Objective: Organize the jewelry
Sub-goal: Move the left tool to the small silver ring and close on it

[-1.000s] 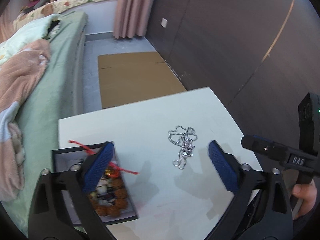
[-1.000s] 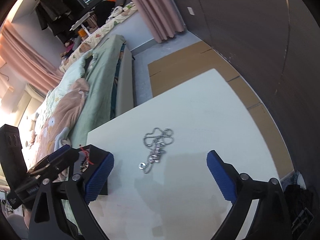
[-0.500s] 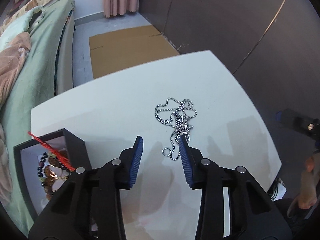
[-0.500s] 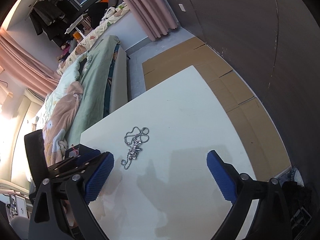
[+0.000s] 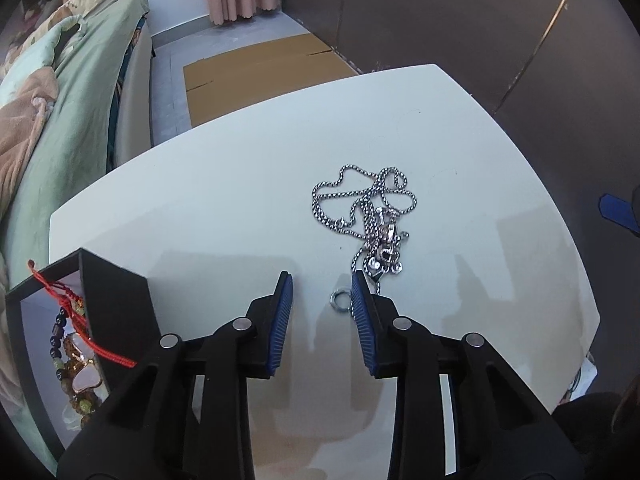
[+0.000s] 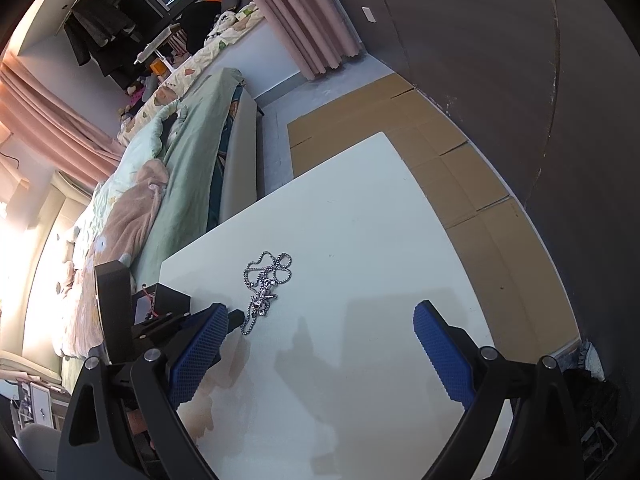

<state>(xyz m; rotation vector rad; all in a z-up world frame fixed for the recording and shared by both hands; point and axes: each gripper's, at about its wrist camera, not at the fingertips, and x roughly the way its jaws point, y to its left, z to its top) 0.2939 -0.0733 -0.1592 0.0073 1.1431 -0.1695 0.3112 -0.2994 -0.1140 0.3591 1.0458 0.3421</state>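
Your left gripper (image 5: pixel 322 292) is low over the white table (image 5: pixel 240 184), its blue fingers (image 5: pixel 280 320) narrowed but with a gap between them, pinching nothing. The small ring (image 5: pixel 339 300) at the near end of the silver necklace (image 5: pixel 368 216) lies between the tips, near the right finger. The necklace is heaped in the middle of the table. The black box (image 5: pixel 112 300) with beads stands at the left edge. Your right gripper (image 6: pixel 320 344) is spread wide and holds nothing
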